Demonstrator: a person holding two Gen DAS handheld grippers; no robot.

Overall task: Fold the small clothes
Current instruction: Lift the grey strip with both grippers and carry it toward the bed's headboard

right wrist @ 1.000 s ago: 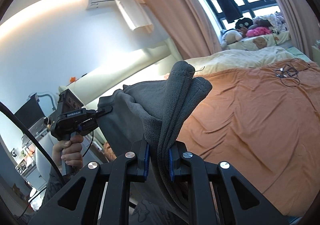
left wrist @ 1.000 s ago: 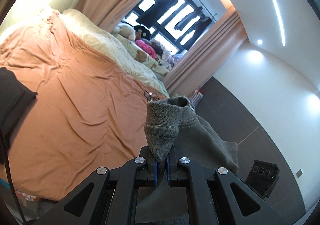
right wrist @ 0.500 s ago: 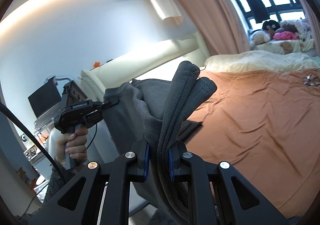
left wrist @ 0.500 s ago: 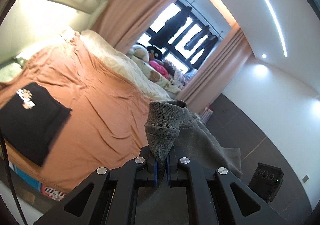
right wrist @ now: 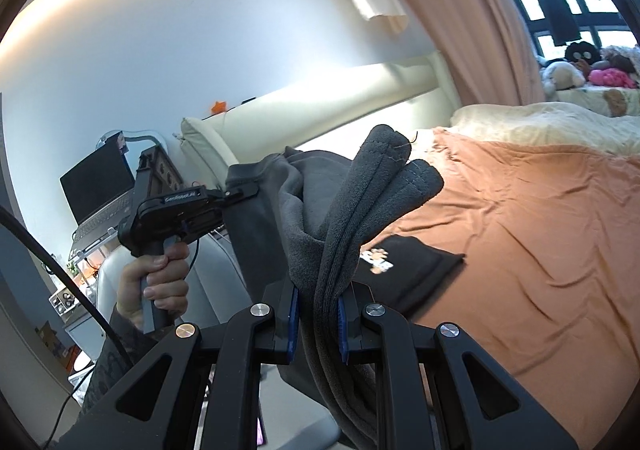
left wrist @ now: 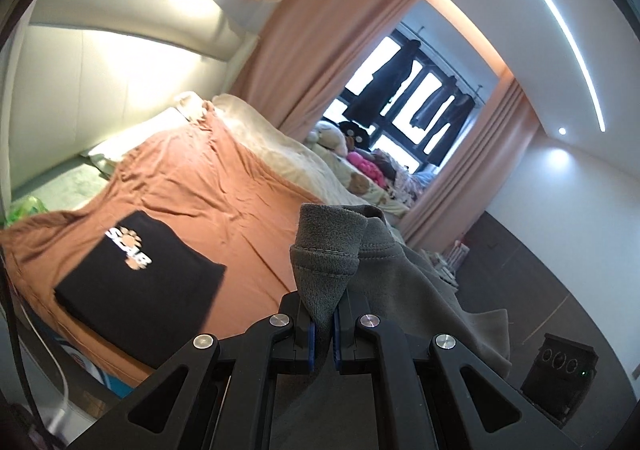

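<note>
A grey fleece garment (left wrist: 384, 274) hangs in the air between both grippers, clear of the bed. My left gripper (left wrist: 323, 326) is shut on one hemmed edge of it. My right gripper (right wrist: 317, 310) is shut on a thick bunched fold of the same grey garment (right wrist: 372, 201). In the right wrist view the left gripper (right wrist: 240, 193) shows at the left, held by a hand (right wrist: 160, 282), pinching the cloth's far edge. A folded black shirt (left wrist: 136, 274) with a white and orange print lies near the foot of the orange bed; the black shirt (right wrist: 408, 266) also shows behind the grey cloth.
The orange sheet (left wrist: 224, 193) covers the bed, with a cream blanket (left wrist: 288, 153) and soft toys (left wrist: 344, 133) along the window side. A black device (left wrist: 560, 378) stands on the dark floor. A laptop (right wrist: 100, 189) sits on a stand beside the cream headboard (right wrist: 320, 109).
Both grippers have swung sideways with the grey garment still held. The black folded shirt has come fully into the left wrist view and into the right wrist view.
</note>
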